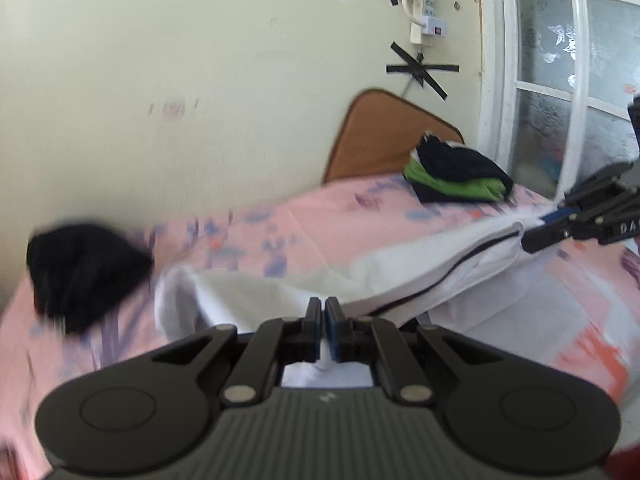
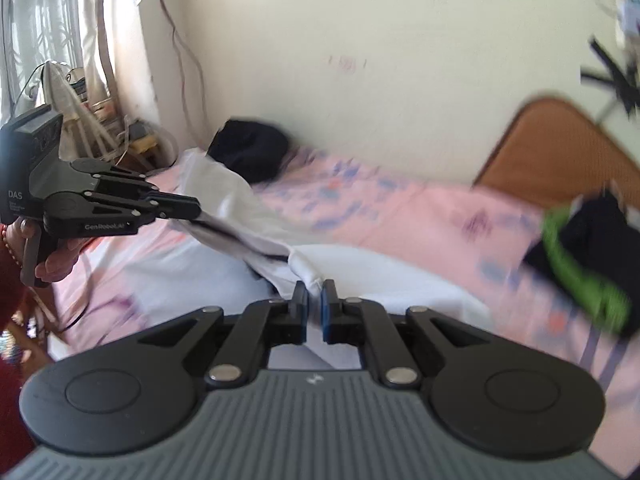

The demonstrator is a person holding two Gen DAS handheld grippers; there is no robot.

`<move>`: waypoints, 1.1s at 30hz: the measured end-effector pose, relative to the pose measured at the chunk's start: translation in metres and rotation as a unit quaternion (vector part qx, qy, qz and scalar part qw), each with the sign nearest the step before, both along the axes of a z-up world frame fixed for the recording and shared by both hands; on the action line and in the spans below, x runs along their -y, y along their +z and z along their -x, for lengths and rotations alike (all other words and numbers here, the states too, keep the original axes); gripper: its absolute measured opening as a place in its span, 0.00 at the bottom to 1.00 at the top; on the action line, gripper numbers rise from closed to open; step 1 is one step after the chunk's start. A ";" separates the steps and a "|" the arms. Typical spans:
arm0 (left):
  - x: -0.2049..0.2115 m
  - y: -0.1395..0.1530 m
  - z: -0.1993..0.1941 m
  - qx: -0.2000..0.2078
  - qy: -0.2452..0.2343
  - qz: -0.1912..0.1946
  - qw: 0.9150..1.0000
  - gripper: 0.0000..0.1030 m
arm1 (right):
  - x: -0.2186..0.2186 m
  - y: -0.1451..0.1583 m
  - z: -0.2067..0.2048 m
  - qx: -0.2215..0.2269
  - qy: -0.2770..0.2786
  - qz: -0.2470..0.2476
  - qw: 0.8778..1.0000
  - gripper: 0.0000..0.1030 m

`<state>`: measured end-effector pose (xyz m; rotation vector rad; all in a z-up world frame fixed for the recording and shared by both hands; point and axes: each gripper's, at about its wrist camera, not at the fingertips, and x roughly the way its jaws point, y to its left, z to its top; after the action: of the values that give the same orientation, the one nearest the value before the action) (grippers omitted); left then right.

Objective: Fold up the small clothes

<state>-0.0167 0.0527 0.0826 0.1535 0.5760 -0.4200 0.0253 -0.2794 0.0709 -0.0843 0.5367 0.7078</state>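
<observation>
A white garment (image 1: 400, 276) with a thin black stripe hangs stretched between both grippers above the pink patterned bed sheet (image 1: 304, 236). At the bottom of the left wrist view, my left gripper (image 1: 324, 305) is shut on one edge of it. My right gripper (image 1: 547, 227) comes in from the right, shut on the other end. In the right wrist view, the right gripper (image 2: 315, 291) pinches a corner of the white garment (image 2: 240, 220). The left gripper (image 2: 195, 210), held by a hand (image 2: 56, 256), grips the far end.
A black garment (image 1: 84, 272) (image 2: 248, 152) lies crumpled by the wall. A folded stack of green and dark clothes (image 1: 456, 176) (image 2: 588, 264) sits near the brown headboard (image 1: 380, 136). A window (image 1: 560, 80) and a taped power strip (image 1: 428, 8) are behind.
</observation>
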 end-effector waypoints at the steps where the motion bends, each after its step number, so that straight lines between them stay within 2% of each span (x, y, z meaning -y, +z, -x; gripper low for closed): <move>1: -0.006 -0.006 0.013 -0.013 0.003 0.012 1.000 0.04 | 0.000 -0.009 0.011 -0.005 -0.003 0.003 1.000 0.09; 4: -0.020 -0.033 0.036 -0.051 0.016 0.031 0.998 0.04 | -0.002 -0.039 0.035 -0.025 -0.024 0.006 0.999 0.09; 6: -0.023 -0.052 0.031 -0.078 0.016 0.036 0.996 0.04 | -0.001 -0.058 0.040 -0.046 -0.043 -0.007 0.998 0.09; 9: -0.027 -0.061 0.033 -0.086 0.021 0.031 0.996 0.07 | -0.009 -0.078 0.045 -0.065 -0.066 -0.024 0.995 0.09; 11: -0.034 -0.054 0.036 -0.078 0.016 0.042 0.996 0.09 | -0.014 -0.084 0.048 -0.061 -0.069 -0.013 0.996 0.11; 13: -0.043 -0.043 0.038 -0.066 0.008 0.060 0.996 0.12 | -0.011 -0.090 0.048 -0.066 -0.063 -0.015 0.996 0.20; 14: -0.050 -0.035 0.040 -0.056 0.011 0.071 0.996 0.19 | -0.008 -0.087 0.048 -0.075 -0.055 -0.021 0.995 0.27; 15: -0.056 -0.027 0.040 -0.046 0.017 0.084 0.995 0.23 | -0.005 -0.083 0.049 -0.088 -0.042 -0.027 0.995 0.41; 16: -0.061 -0.020 0.037 -0.038 0.025 0.098 0.994 0.28 | 0.000 -0.077 0.052 -0.097 -0.030 -0.037 0.994 0.50; 18: -0.069 -0.008 0.025 -0.028 0.040 0.122 0.991 0.28 | 0.010 -0.062 0.056 -0.080 -0.017 -0.067 0.994 0.50; 20: -0.064 -0.001 0.004 -0.022 0.049 0.130 0.990 0.26 | 0.013 -0.045 0.051 -0.054 -0.033 -0.097 0.993 0.51; 24: -0.027 -0.008 -0.042 -0.017 0.032 0.126 0.991 0.26 | -0.009 -0.028 0.017 -0.016 -0.084 -0.137 0.987 0.50; 25: -0.016 -0.015 -0.053 -0.021 0.030 0.119 0.992 0.26 | -0.018 -0.028 0.008 -0.009 -0.087 -0.140 0.986 0.47; 26: -0.006 -0.020 -0.063 -0.026 0.032 0.108 0.993 0.26 | -0.028 -0.030 -0.004 -0.011 -0.091 -0.144 0.985 0.43; 27: 0.003 -0.027 -0.071 -0.030 0.034 0.094 0.995 0.26 | -0.039 -0.033 -0.017 -0.022 -0.093 -0.148 0.984 0.35; 28: 0.010 -0.034 -0.077 -0.033 0.035 0.080 0.996 0.26 | -0.050 -0.037 -0.029 -0.035 -0.094 -0.150 0.984 0.32; 30: 0.018 -0.049 -0.085 -0.035 0.041 0.056 0.997 0.27 | -0.065 -0.048 -0.046 -0.056 -0.089 -0.139 0.985 0.32; 33: 0.020 -0.076 -0.091 -0.053 0.044 0.032 0.997 0.27 | -0.080 -0.080 -0.059 -0.096 -0.080 -0.088 0.988 0.32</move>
<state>0.0741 0.0332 0.0065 0.0439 0.6702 -0.3627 0.0847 -0.1989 -0.0093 0.1927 0.6545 0.6062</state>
